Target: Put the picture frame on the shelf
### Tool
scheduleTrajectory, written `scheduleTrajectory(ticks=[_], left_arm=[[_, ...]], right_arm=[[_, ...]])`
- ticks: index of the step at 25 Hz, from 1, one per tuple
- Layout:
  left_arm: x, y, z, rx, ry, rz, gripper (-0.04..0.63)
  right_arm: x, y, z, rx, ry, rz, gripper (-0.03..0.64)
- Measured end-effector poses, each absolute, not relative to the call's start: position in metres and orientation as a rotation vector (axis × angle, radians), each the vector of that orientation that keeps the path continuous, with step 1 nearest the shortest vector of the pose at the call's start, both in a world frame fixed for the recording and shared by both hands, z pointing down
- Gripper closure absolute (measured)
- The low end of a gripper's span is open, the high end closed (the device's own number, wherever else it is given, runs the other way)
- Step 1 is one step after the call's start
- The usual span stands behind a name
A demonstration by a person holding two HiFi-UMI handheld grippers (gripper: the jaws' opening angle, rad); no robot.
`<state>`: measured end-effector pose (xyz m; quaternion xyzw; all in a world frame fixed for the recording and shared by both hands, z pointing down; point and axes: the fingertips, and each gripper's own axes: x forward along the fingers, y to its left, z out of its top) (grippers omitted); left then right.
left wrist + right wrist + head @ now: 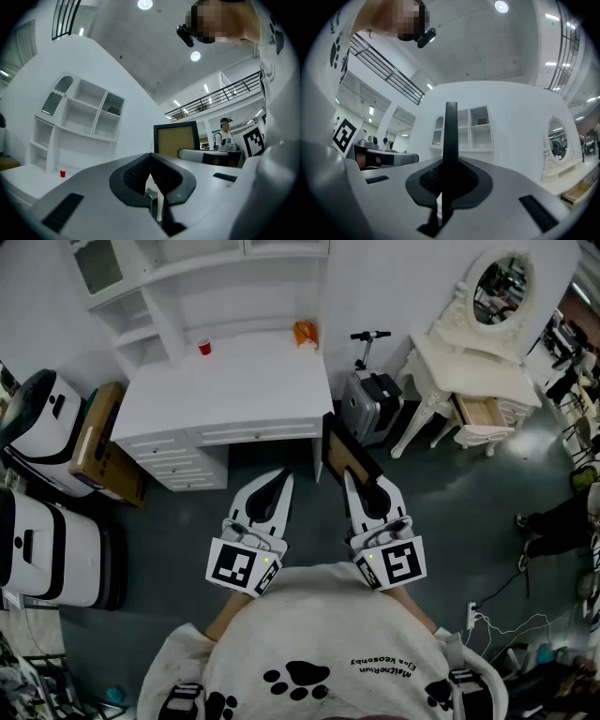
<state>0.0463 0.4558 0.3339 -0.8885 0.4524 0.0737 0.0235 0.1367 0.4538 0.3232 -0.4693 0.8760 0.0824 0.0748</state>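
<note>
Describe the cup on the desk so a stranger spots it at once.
Find the white desk below the white shelf unit. Near its back left stands a small cup. It alone is red; the orange object sits at the back right.

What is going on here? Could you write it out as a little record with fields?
right gripper: shut on the picture frame
left gripper: shut, nothing in it
picture frame: black border, tan panel, held upright in the air in front of the desk
shelf: white, stands at the back of the desk; frame not yet on it
on the desk: red cup
</note>
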Motion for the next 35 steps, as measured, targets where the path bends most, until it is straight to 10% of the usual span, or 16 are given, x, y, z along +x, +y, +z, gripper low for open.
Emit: scheduleTrajectory(ticks=[35], left_arm=[[-0.029,0.286,0.361,-2.749,1.450,0.189,0.575]], right_arm=[[0.069,0.284,0.341,-1.346,2.649,0.167,0.577]])
